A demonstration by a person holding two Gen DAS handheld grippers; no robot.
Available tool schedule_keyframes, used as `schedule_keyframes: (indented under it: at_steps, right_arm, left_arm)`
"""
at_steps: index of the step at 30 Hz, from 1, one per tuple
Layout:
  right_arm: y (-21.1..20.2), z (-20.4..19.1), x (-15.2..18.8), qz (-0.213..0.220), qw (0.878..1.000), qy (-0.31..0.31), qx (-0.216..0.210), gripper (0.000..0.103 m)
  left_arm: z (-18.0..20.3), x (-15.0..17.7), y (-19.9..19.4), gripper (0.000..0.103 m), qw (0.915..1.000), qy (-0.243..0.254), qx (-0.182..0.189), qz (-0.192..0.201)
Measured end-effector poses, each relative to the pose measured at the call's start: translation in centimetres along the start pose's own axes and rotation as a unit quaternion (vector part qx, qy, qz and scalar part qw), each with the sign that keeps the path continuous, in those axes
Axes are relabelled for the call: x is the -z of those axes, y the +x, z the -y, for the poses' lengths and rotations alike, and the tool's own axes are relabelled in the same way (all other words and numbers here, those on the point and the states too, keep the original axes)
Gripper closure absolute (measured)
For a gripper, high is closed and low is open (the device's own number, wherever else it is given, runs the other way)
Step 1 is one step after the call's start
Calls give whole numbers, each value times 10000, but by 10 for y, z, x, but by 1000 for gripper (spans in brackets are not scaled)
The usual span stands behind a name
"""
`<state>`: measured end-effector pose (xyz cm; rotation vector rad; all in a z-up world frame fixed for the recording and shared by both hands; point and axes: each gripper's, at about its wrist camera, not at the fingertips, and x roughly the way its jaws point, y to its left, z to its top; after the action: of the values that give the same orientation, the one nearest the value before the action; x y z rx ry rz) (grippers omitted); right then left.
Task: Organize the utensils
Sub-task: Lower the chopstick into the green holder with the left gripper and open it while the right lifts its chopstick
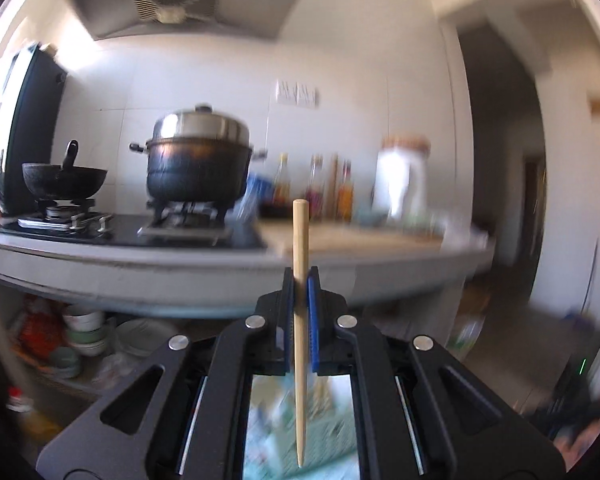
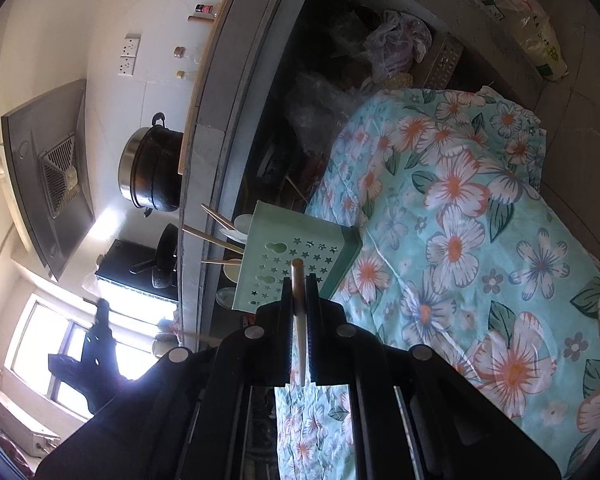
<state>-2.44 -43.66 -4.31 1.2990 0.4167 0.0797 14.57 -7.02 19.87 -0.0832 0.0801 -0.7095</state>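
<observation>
No writing is legible. The left gripper is clamped on a pale wooden chopstick, held upright. The right gripper pinches a thin white-handled utensil near the green star-perforated plastic utensil holder on flowered cloth.

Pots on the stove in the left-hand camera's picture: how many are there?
2. A dark wok sits on the left burner, and a big black pot with a steel lid on the right burner. Nothing seems hidden behind them, though the picture is blurred.
</observation>
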Motion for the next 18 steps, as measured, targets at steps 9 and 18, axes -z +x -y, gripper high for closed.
schedule_keyframes:
  at_steps: [9, 18]
  right_arm:
    - [-3, 2, -8, 19, 10000, 32, 14, 97]
    - [-2, 1, -13, 12, 10000, 21, 77, 97]
  left_arm:
    - [-23, 21, 88, 98, 9953, -944, 74, -199]
    - [-42, 80, 130, 98, 9852, -1415, -99, -963]
